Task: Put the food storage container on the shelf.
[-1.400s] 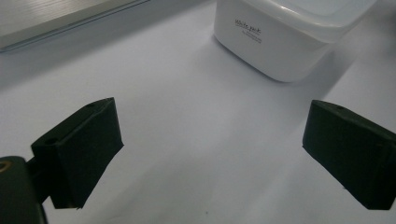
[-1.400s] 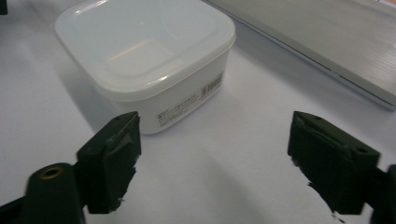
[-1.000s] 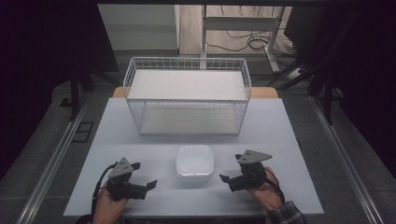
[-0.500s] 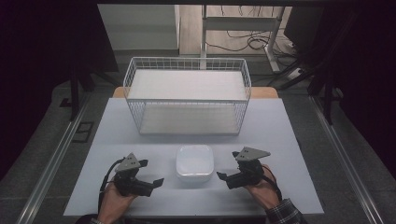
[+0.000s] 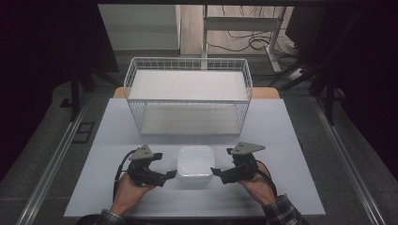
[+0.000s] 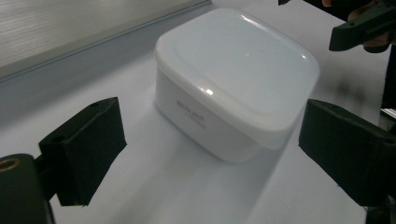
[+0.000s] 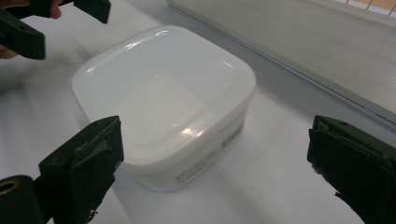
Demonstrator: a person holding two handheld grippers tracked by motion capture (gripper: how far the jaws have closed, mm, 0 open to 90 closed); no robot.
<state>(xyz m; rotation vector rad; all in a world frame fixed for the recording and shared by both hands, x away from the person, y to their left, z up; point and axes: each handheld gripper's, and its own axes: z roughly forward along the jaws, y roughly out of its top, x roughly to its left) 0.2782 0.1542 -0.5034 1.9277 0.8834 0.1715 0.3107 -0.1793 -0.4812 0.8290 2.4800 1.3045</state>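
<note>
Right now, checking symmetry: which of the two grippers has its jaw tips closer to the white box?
The left gripper: its tips nearly touch the lidded white box, while the right gripper leaves a slightly wider gap.

My white table (image 5: 291, 140) stands on grey floor (image 5: 42, 154). Behind it: a white wire basket (image 5: 188, 93), a white desk frame (image 5: 244, 23), loose cables (image 5: 244, 42), with dark surroundings at both sides
</note>
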